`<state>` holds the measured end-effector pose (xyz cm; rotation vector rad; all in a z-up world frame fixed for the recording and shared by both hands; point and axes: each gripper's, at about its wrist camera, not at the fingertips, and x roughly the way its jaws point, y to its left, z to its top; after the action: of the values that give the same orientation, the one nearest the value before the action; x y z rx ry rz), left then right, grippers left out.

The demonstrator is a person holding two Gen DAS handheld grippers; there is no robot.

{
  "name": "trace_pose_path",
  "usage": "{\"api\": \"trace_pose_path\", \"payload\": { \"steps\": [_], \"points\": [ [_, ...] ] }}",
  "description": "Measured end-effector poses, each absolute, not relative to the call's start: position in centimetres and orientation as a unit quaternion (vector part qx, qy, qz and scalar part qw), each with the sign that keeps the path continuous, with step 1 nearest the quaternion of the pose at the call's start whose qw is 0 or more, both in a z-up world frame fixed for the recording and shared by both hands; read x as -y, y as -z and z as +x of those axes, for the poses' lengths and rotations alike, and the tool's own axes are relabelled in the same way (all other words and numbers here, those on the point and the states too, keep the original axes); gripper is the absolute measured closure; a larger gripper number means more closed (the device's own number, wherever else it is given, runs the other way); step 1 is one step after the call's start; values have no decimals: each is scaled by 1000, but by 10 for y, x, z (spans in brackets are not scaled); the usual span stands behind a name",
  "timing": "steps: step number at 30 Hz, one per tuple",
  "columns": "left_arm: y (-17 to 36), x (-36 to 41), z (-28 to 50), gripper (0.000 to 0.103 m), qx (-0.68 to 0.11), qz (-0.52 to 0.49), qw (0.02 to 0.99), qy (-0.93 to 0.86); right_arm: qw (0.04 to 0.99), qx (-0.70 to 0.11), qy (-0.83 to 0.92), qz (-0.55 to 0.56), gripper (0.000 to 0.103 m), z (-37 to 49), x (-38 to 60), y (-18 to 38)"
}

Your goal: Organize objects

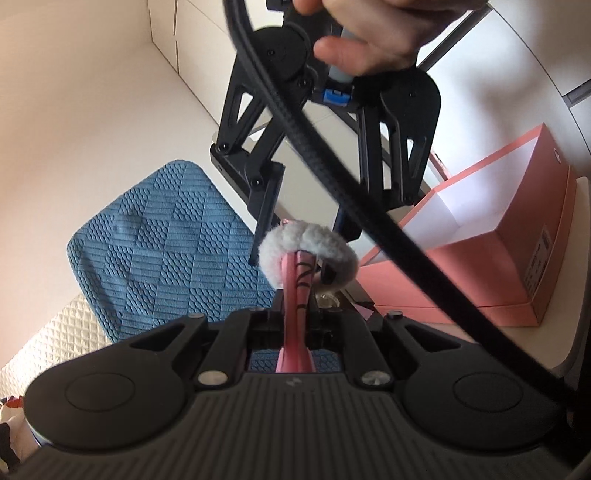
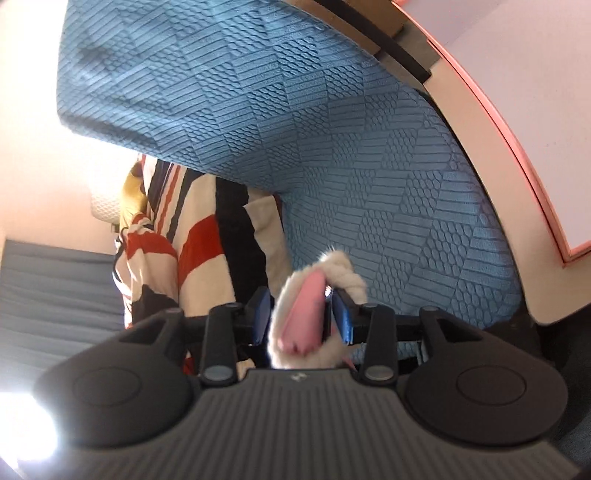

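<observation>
Slipper [image 1: 295, 291] — clamped in left claw [image 1: 295, 314]

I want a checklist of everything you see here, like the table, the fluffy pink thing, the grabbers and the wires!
Surface: pale tabletop at the right; bare part shown.
Job's things: pink strip with a fluffy white ring; open pink box on the tabletop, no contents visible.
Clutter: striped red, black and cream cloth beside the blue cushion.
Grippers: left gripper shut on the pink strip; right gripper has the fluffy ring between its open jaws, held by a hand.
Cables: thick black cable crossing in front of the right gripper.
Surroundings: white cabinets; quilted white fabric.
</observation>
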<state>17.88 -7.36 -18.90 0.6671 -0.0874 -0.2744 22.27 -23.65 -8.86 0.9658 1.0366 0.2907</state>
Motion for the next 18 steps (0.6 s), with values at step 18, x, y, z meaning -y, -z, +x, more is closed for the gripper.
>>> {"api": "trace_pose_path", "payload": {
  "steps": [18],
  "points": [
    [197, 55, 210, 51, -40, 302, 947, 99, 794, -431, -96, 417, 83, 219, 219, 82]
  ]
}}
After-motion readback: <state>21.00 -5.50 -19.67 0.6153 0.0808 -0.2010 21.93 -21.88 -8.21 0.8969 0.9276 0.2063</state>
